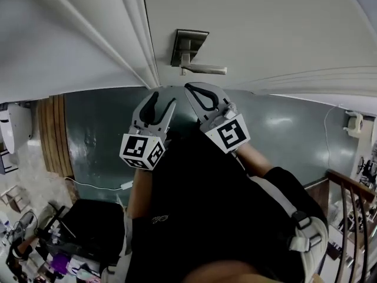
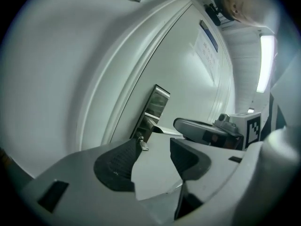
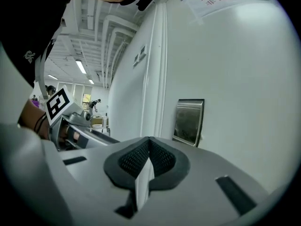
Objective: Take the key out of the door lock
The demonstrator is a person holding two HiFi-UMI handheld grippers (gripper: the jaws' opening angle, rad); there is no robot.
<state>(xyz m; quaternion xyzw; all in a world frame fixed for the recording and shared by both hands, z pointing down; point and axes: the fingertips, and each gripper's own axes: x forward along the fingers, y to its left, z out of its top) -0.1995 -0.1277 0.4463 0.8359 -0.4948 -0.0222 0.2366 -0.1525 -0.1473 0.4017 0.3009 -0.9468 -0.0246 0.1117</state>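
The white door (image 1: 265, 28) carries a steel lock plate (image 1: 188, 47) with a lever handle (image 1: 205, 70). In the left gripper view a small silver key (image 2: 142, 144) sticks out of the lock plate (image 2: 153, 112), just past my left jaw's tip. My left gripper (image 1: 164, 99) (image 2: 155, 145) is open, short of the key and holding nothing. Beside it, my right gripper (image 1: 191, 89) (image 3: 149, 142) is shut and empty, a little below the plate (image 3: 189, 121). The key does not show in the right gripper view.
The door frame (image 1: 138, 34) runs along the left of the lock. A printed notice (image 2: 207, 46) hangs higher on the door. Below are a wooden panel (image 1: 53, 134), a stair railing (image 1: 347, 217) at right and clutter (image 1: 35, 240) at lower left.
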